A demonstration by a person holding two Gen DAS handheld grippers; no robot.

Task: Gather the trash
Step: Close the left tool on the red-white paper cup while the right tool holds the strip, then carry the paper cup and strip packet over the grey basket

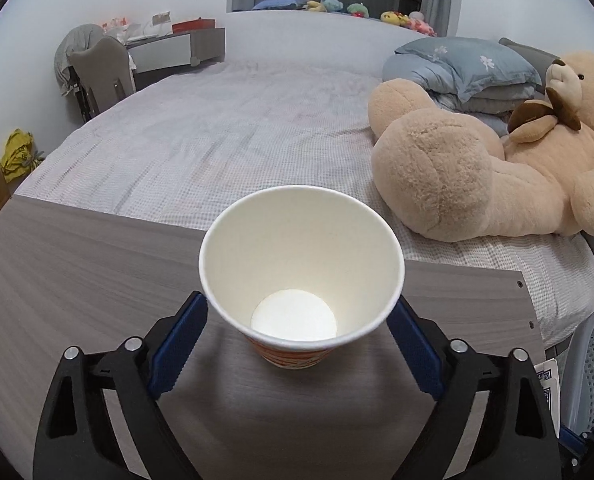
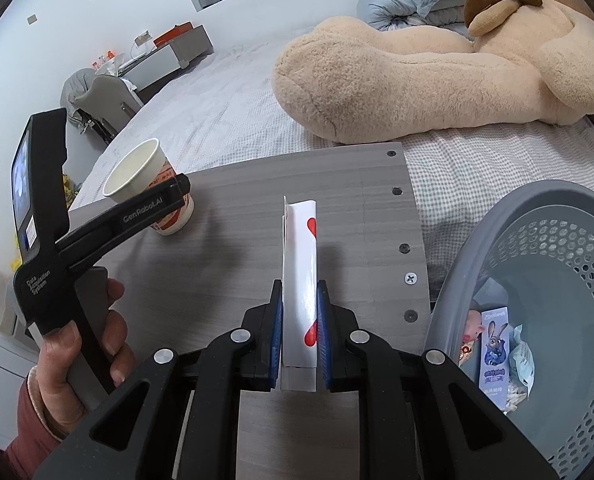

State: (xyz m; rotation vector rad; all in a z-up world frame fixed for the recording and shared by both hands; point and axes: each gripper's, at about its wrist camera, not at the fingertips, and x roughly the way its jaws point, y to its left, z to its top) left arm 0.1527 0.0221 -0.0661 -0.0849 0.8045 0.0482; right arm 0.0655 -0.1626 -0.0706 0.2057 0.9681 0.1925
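Right wrist: wrappers [image 2: 497, 356] in basket [image 2: 537, 216]

Left wrist view: a paper cup [image 1: 301, 276] stands upright on the surface [image 1: 77, 264] at lower centre, between the two sides of the left claw [image 1: 297, 344]. Behind the surface lies the bed [image 1: 217, 128]; a teddy bear [image 1: 477, 172] rests on it at right, with folded bedding [image 1: 465, 68] behind the bear. A basket [image 1: 593, 364] sits at the lower right edge, beside the surface.

Right wrist view: a flat carton [image 2: 300, 280] stands between the sides of the right claw [image 2: 299, 320] at lower centre, above the surface. The cup is at left, the basket at lower right with packets [image 2: 497, 356] in it.
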